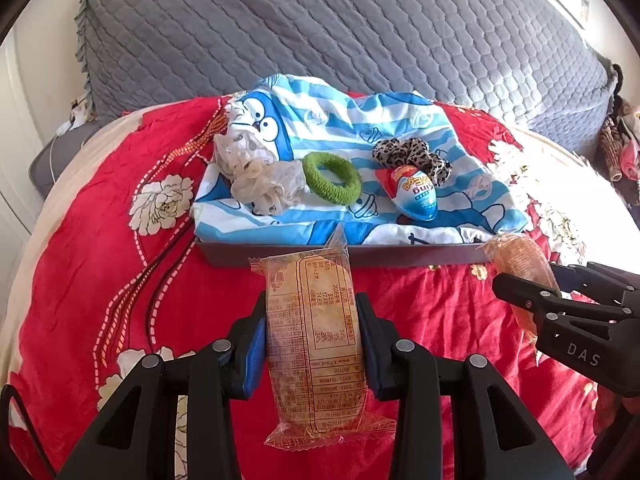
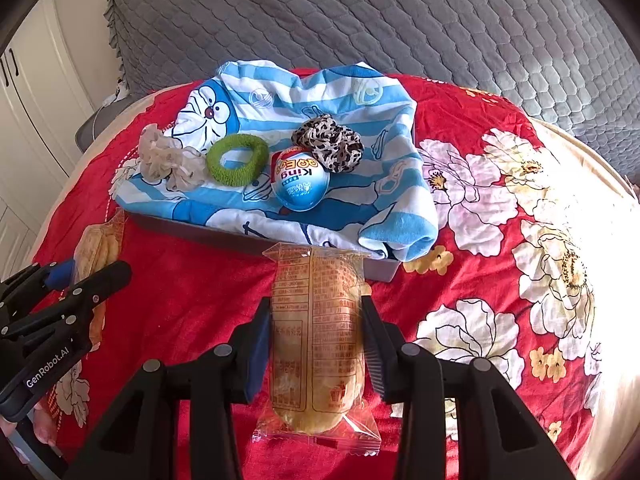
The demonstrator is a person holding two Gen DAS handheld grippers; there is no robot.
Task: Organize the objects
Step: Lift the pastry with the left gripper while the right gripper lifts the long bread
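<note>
My left gripper (image 1: 312, 320) is shut on a wrapped pastry packet (image 1: 316, 344) and holds it above the red bedspread, just short of the grey tray (image 1: 360, 254). My right gripper (image 2: 316, 320) is shut on a second wrapped pastry packet (image 2: 318, 340) beside it; this packet also shows in the left wrist view (image 1: 520, 264). The tray holds a blue striped Doraemon cloth (image 1: 340, 128). On the cloth lie a beige scrunchie (image 1: 260, 176), a green hair band (image 1: 332, 178), a blue and red toy egg (image 1: 416, 192) and a leopard scrunchie (image 1: 416, 154).
The red flowered bedspread (image 2: 500, 200) covers the bed around the tray. A grey quilted headboard cover (image 2: 360, 12) rises behind it. White cupboards (image 2: 28, 100) stand at the left, and clothes (image 1: 618, 148) lie at the far right.
</note>
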